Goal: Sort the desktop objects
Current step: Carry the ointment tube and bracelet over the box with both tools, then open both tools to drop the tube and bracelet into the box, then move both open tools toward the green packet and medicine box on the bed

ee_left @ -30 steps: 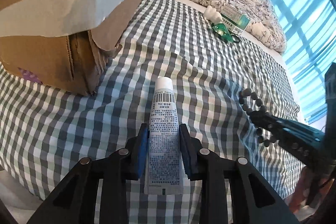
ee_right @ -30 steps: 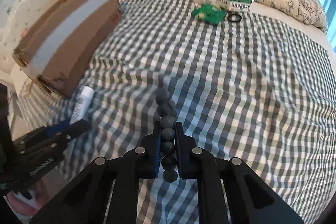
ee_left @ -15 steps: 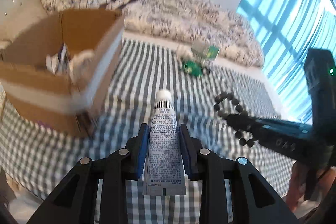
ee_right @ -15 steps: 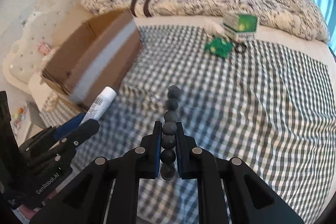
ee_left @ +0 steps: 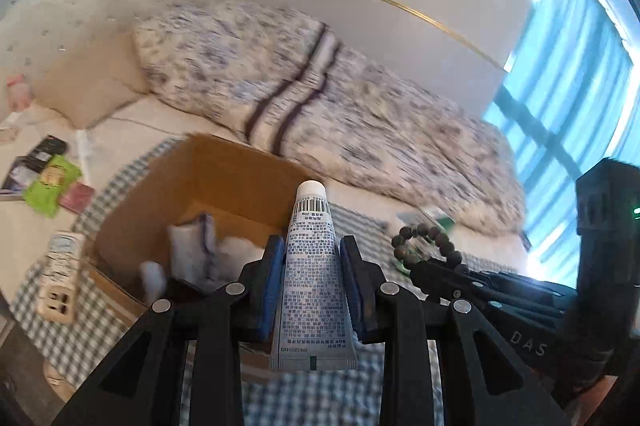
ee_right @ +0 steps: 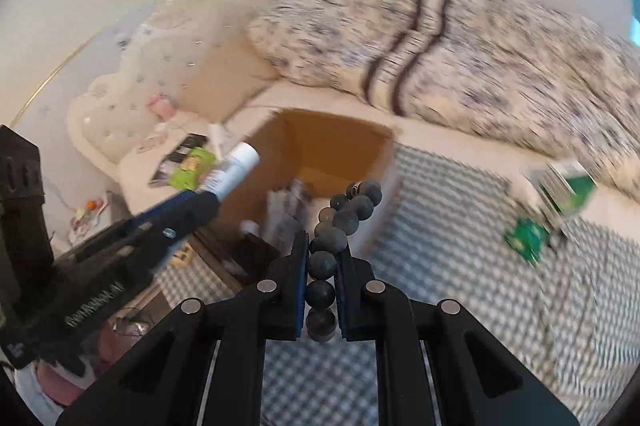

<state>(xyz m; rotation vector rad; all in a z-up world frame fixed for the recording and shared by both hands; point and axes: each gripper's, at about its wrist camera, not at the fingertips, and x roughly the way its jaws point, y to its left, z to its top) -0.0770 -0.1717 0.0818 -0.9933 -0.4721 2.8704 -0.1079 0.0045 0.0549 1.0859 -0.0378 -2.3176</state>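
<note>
My left gripper is shut on a white tube with blue print, its cap pointing forward over the near edge of an open cardboard box. My right gripper is shut on a dark bead bracelet, held up in front of the same box. In the right wrist view the left gripper and the tube show at the left. The left wrist view shows the bracelet at the right. Cloth and paper items lie inside the box.
The box stands on a checked cloth on a bed. A green packet and a green-and-white carton lie at the cloth's far right. A white power strip lies left of the box. A patterned duvet lies behind.
Both grippers have risen and moved toward the box, carrying the tube and the bracelet. The box's open inside now shows from above.
</note>
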